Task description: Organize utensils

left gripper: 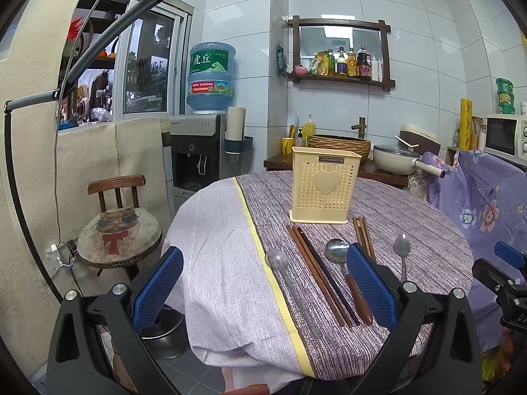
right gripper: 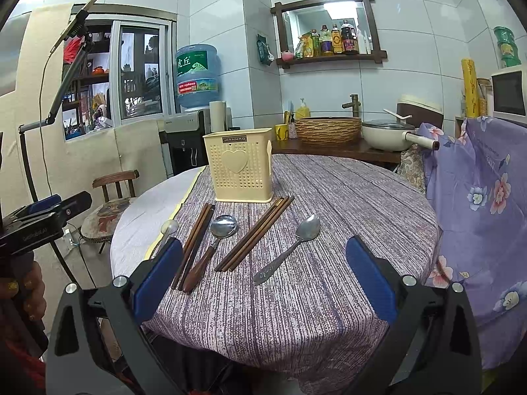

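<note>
A cream perforated utensil holder (left gripper: 324, 186) (right gripper: 242, 168) stands upright on the round table. In front of it lie a flat metal spoon (left gripper: 290, 288) (right gripper: 168, 230), a bundle of dark chopsticks (left gripper: 321, 279) (right gripper: 194, 243), a wooden-handled spoon (left gripper: 346, 270) (right gripper: 214, 243), a second chopstick bundle (left gripper: 362, 235) (right gripper: 255, 233) and a small steel spoon (left gripper: 402, 253) (right gripper: 290, 247). My left gripper (left gripper: 263, 286) is open and empty above the table's near edge. My right gripper (right gripper: 263, 276) is open and empty, back from the utensils.
The table has a purple striped cloth (right gripper: 313, 296) with a white part on the left (left gripper: 224, 256). A wooden chair (left gripper: 120, 223) stands at the left. A floral-covered chair (right gripper: 477, 197) is at the right. A counter with a basket sink (right gripper: 327, 128) and a pan lies behind.
</note>
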Motion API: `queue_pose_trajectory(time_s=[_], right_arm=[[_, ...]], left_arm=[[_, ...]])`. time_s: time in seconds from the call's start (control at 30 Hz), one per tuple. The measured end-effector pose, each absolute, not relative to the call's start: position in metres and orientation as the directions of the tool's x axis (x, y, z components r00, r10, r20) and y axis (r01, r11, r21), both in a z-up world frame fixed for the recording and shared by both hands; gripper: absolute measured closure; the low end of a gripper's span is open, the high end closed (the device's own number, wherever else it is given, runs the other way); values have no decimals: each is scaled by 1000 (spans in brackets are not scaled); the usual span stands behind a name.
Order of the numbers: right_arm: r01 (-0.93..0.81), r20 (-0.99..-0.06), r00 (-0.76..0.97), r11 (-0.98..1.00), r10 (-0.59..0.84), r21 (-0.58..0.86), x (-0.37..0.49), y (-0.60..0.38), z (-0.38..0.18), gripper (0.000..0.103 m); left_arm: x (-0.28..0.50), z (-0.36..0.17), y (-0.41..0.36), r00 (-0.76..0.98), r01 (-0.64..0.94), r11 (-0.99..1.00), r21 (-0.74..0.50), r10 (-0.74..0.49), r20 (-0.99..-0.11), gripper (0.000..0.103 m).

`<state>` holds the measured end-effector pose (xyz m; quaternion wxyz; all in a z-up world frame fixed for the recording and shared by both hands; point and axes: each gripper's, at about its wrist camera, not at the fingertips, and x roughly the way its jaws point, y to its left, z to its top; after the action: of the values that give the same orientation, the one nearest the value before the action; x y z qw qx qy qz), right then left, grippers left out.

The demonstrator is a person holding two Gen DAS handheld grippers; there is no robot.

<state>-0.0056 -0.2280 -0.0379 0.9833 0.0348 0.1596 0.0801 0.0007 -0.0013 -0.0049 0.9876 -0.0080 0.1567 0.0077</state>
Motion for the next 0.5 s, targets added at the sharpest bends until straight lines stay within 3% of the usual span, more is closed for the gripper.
queue_pose_trajectory(time_s=[0.5], right_arm=[[-149, -311, 935, 985, 170, 91, -4, -222, -42, 5]], left_arm=[[2, -8, 0, 949, -17, 1000, -14, 12, -315, 5]])
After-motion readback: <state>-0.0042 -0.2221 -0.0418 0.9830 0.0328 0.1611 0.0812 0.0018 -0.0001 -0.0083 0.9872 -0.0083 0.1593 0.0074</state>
